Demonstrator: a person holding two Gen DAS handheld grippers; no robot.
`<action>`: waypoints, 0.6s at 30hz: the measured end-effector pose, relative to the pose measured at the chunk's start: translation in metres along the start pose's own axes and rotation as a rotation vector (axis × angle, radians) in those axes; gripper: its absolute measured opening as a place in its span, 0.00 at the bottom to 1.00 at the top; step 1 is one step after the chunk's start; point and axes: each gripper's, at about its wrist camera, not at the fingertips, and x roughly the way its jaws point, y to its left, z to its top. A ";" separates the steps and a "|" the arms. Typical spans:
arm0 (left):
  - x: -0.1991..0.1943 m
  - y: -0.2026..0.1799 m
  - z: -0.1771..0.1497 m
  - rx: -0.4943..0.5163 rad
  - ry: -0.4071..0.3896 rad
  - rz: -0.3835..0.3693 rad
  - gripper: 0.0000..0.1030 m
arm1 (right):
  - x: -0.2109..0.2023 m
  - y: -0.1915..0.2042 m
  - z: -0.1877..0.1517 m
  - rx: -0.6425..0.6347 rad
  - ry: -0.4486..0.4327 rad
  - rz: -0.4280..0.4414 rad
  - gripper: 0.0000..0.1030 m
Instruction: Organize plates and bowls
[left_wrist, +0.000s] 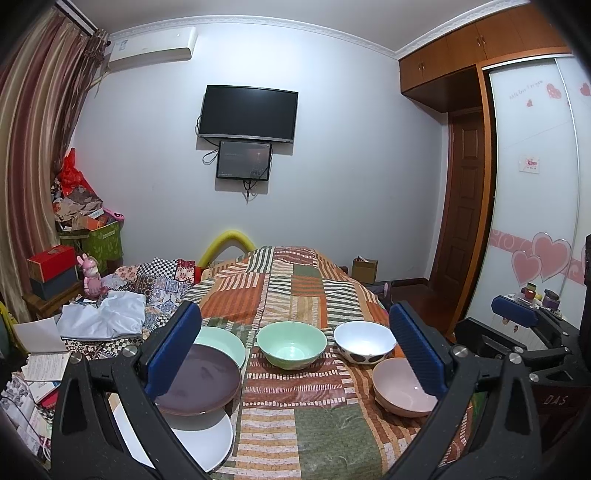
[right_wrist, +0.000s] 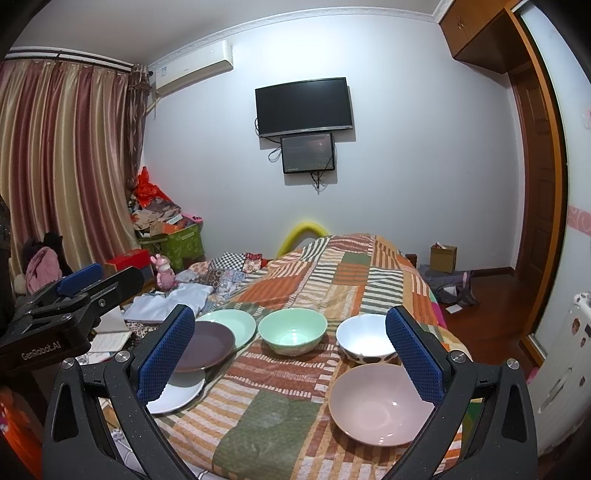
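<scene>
A green bowl (left_wrist: 291, 349) sits on the striped quilt (left_wrist: 295, 435), and it is the thing to find the rest by. It has nothing in it. Just to the right of it is a white bowl (left_wrist: 364, 341) with dark spots on the outside, and it has nothing in it too. Nearer to the cameras than the white bowl, and close to it, is a pink bowl (right_wrist: 382, 404), also with nothing inside. To the left of the green bowl is a pile of three plates. A green plate (right_wrist: 232, 325) is at the back, a purple plate (left_wrist: 201, 380) lies partly on top of it, and a white plate (left_wrist: 207, 443) pokes out from under the purple one at the front. The plates sit close to the left edge of the quilt, and the pink bowl is close to the right edge. In front of the green bowl there is a wide bare patch of quilt between the plates and the pink bowl. The left gripper (left_wrist: 295, 354) hangs above this near side with its blue pads spread wide, holding nothing. The right gripper (right_wrist: 290, 354) is the same, wide apart and holding nothing.
</scene>
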 end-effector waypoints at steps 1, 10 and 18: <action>0.000 0.000 0.000 -0.001 0.000 0.000 1.00 | 0.000 0.000 0.000 -0.001 -0.001 0.000 1.00; -0.001 0.001 0.000 -0.003 -0.002 -0.001 1.00 | -0.001 0.001 0.000 -0.003 -0.004 -0.001 1.00; 0.000 0.003 -0.001 -0.003 -0.001 0.000 1.00 | 0.000 0.001 0.000 0.001 -0.003 0.003 1.00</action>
